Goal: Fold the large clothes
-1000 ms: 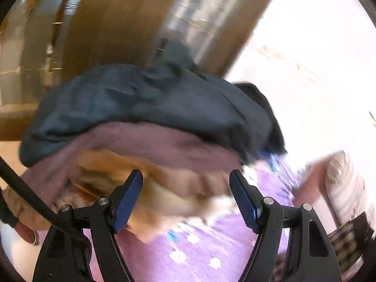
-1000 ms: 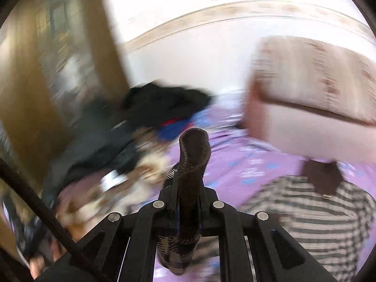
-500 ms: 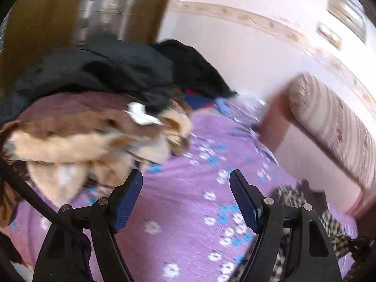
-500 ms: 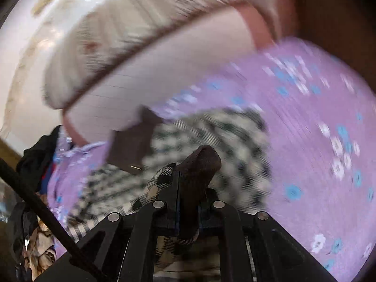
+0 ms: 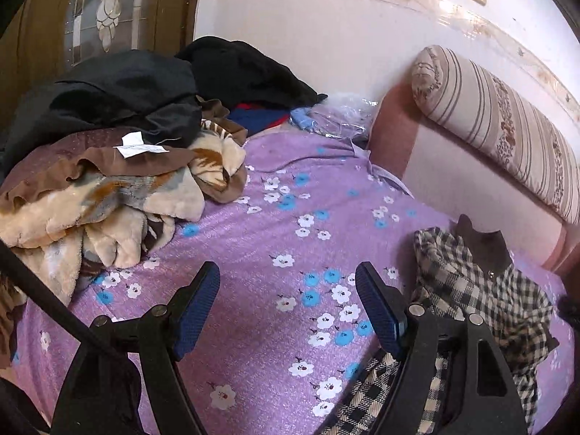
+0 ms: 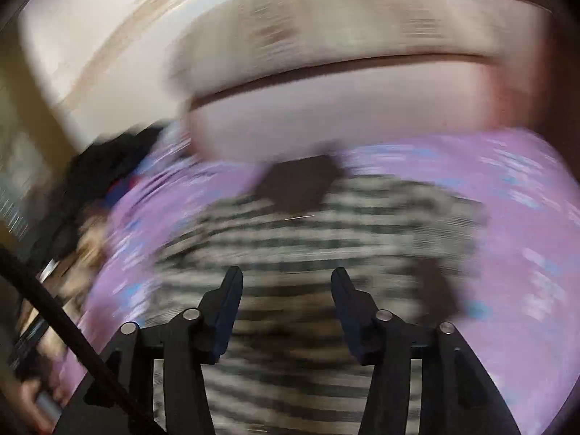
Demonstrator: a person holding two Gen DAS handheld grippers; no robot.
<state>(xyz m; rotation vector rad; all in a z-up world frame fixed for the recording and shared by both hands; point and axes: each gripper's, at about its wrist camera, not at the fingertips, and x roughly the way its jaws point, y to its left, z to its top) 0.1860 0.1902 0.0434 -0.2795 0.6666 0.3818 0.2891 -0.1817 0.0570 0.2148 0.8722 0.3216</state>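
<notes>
A black-and-cream checked garment with a dark brown collar (image 5: 485, 290) lies crumpled on the purple flowered bedsheet (image 5: 275, 239), at the right in the left wrist view. My left gripper (image 5: 288, 308) is open and empty above the sheet, just left of the garment. In the blurred right wrist view the checked garment (image 6: 319, 224) lies spread on the sheet below my right gripper (image 6: 286, 290), which is open and holds nothing.
A pile of blankets and dark clothes (image 5: 119, 145) fills the left of the bed. A striped bolster (image 5: 500, 127) lies on the pink headboard at the right. A wooden door stands at the back left.
My right gripper has opened and let go of the checked garment, which now lies on the bed. My left gripper has swung from the clothes pile towards the open sheet.
</notes>
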